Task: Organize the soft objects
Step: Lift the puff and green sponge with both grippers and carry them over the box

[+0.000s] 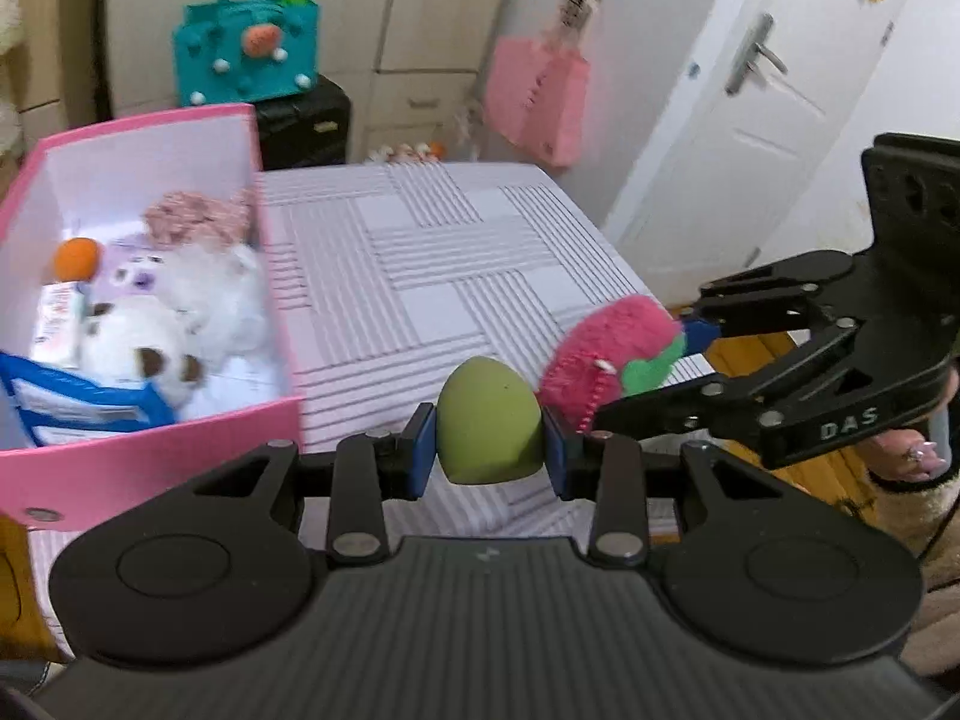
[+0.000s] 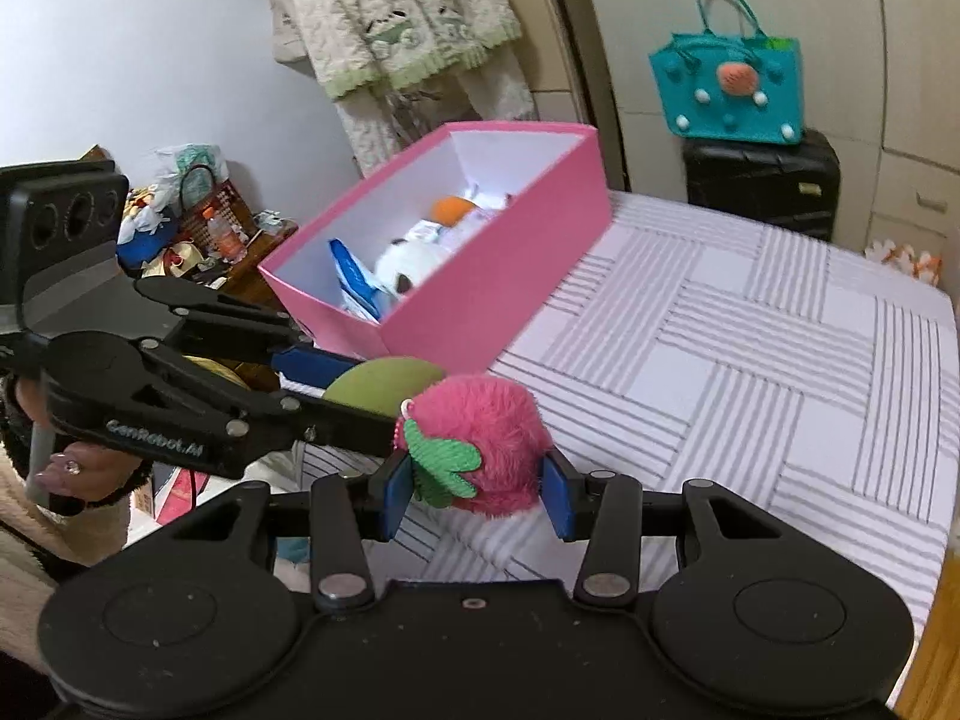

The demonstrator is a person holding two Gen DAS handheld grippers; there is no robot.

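Left tool (image 1: 489, 447) clamped a green egg-shaped sponge (image 1: 487, 423) between its blue pads, narrow grip, held in the air over the near edge of the bed (image 1: 480, 252). Right tool (image 2: 477, 489) gripped a pink fuzzy strawberry plush (image 2: 486, 444) with a green felt leaf, moderate gap, also off the cover. The two tools were just beside each other, the sponge close to touching the plush. Striped bedspread past both tools was bare, open room out to the far edge and right corner.

Pink box (image 1: 150, 456), white inside, sat on the bed's left side, open top, its near wall just left of the left tool. Inside: white-and-brown plush dog (image 1: 138, 354), white fluffy toy (image 1: 222, 294), orange ball (image 1: 77, 258), purple-and-white plush (image 1: 135, 273), pink knitted piece (image 1: 198, 219) at the back, a blue-and-white packet (image 1: 78, 402) at the front, a white tube (image 1: 60, 318) along the left wall.

Room: teal felt handbag (image 2: 729, 84) on a black suitcase (image 2: 762, 186) behind the bed, pink bag (image 1: 537, 99) hanging by the cabinets, white door (image 1: 756, 120) with a lever handle, fleece garment (image 2: 396, 18) hung on the wall, cluttered wooden stand (image 2: 204, 228) on the box side. Person's hand (image 2: 78, 471) with painted nails on the left tool's grip.
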